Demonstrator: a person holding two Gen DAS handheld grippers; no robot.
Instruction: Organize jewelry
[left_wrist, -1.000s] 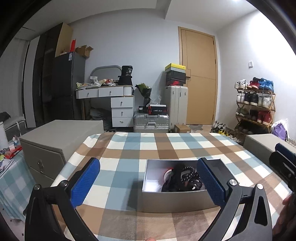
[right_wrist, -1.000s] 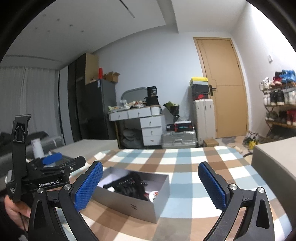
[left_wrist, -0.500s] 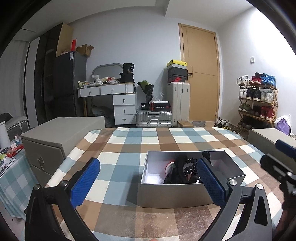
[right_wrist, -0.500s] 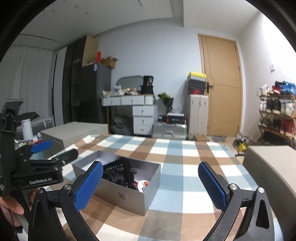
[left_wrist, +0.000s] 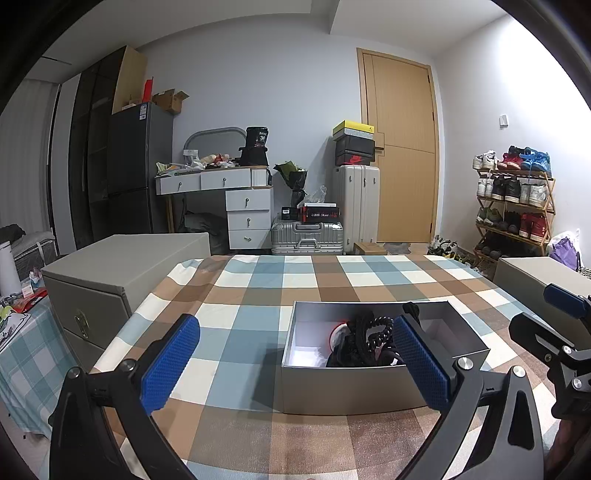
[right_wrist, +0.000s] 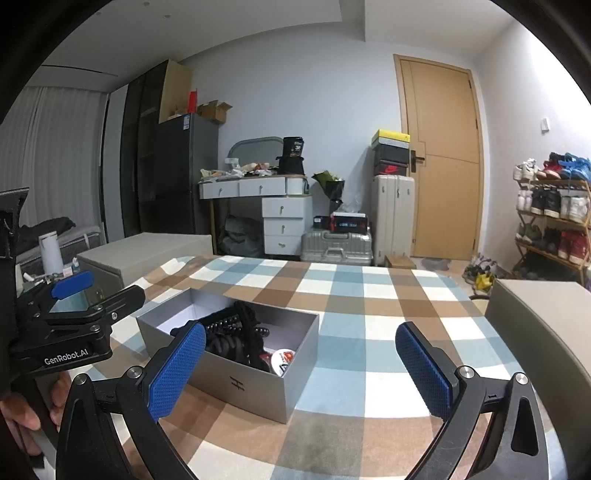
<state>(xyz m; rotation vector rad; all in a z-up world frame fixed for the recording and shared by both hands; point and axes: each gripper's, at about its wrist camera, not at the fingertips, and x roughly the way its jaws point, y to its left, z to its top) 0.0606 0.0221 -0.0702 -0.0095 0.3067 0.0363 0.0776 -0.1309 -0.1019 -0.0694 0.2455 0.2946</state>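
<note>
Both tools are spread wide with nothing in them, left tool and right tool. The grey box of black beaded jewelry sits on the checkered worktop, right ahead of the left tool and ahead-left of the right one.

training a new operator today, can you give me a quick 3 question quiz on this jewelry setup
1. True or false: the left gripper is shut on a bead string.
2. What lies in the open grey box? A) black bead strings B) folded socks C) nothing
3. What pattern covers the table?

Key
1. False: both the left gripper and the right gripper are open and hold nothing.
2. A, along with a small round red and white item.
3. A check of blue, brown and white.
</note>
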